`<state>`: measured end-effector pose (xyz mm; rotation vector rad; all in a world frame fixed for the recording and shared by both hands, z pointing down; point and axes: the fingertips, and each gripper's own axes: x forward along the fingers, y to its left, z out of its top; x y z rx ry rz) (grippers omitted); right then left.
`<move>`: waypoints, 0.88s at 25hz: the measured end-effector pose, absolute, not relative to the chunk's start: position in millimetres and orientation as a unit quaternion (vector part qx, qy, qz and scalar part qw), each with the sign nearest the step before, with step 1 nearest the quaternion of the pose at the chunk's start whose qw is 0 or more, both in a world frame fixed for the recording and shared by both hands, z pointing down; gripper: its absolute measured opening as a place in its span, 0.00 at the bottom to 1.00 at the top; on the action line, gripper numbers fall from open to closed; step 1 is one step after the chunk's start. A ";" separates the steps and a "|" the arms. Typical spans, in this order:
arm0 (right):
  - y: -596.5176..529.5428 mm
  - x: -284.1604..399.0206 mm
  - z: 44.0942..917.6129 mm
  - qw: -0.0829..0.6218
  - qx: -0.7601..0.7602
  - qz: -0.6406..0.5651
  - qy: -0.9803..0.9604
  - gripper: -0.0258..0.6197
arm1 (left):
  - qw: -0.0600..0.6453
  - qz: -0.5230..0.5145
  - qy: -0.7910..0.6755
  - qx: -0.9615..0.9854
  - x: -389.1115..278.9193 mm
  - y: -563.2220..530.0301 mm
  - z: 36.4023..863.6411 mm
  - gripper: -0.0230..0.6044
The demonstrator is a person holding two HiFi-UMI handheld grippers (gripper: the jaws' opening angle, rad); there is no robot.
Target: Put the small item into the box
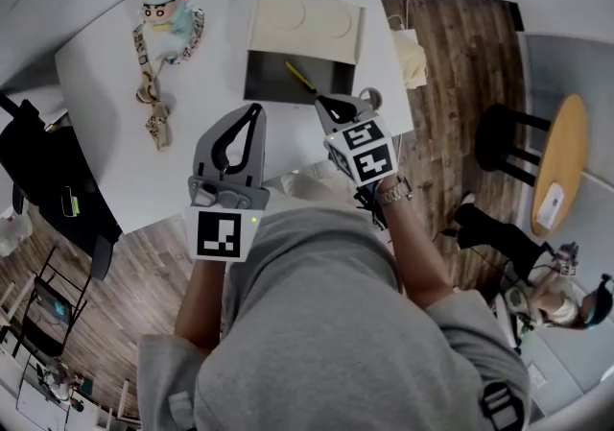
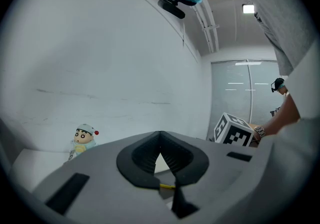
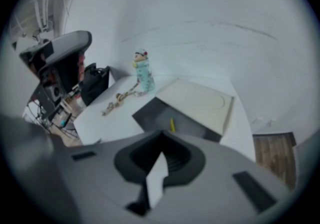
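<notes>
An open box (image 1: 288, 79) with a dark inside and its cream lid (image 1: 307, 24) folded back stands on the white table (image 1: 106, 83). A thin yellow item (image 1: 299, 76) lies inside the box; in the right gripper view it shows as the same yellow item (image 3: 172, 124). My left gripper (image 1: 256, 110) hovers just left of the box's near corner, jaws shut and empty. My right gripper (image 1: 321, 103) hangs at the box's near right edge, also shut with nothing held. The left gripper (image 2: 160, 134) and the right gripper (image 3: 161, 133) show their tips meeting.
A cartoon doll (image 1: 168, 11) with a bead chain (image 1: 152, 98) lies at the table's left. A black bag (image 1: 53, 179) sits beside the table's left edge. A black stool (image 1: 504, 141) and a round wooden table (image 1: 561, 160) stand on the floor at right.
</notes>
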<state>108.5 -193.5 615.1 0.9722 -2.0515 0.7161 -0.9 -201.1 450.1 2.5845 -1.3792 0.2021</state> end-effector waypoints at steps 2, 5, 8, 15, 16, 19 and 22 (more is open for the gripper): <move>-188.8 109.5 604.3 0.351 0.383 0.288 -0.804 0.09 | 0.099 0.067 -0.468 0.875 1.0 -195.2 447.2 0.09; -180.4 113.1 587.9 0.331 0.389 0.287 -0.811 0.09 | 0.094 0.063 -0.473 0.873 4.9 -185.2 442.8 0.09; -170.5 120.5 574.1 0.321 0.395 0.277 -0.815 0.09 | 0.094 0.059 -0.479 0.871 10.0 -174.0 439.7 0.09; -153.5 141.4 531.3 0.276 0.421 0.253 -0.826 0.09 | 0.078 0.057 -0.473 0.876 29.8 -154.2 427.0 0.09; -151.5 144.0 524.6 0.267 0.425 0.249 -0.828 0.09 | 0.074 0.056 -0.472 0.876 32.1 -152.4 424.5 0.09; -146.6 150.7 505.2 0.239 0.437 0.238 -0.834 0.09 | 0.061 0.049 -0.473 0.878 36.8 -146.8 416.1 0.09; -140.7 160.4 483.9 0.197 0.450 0.241 -0.837 0.09 | 0.047 0.040 -0.472 0.879 42.6 -137.1 405.5 0.09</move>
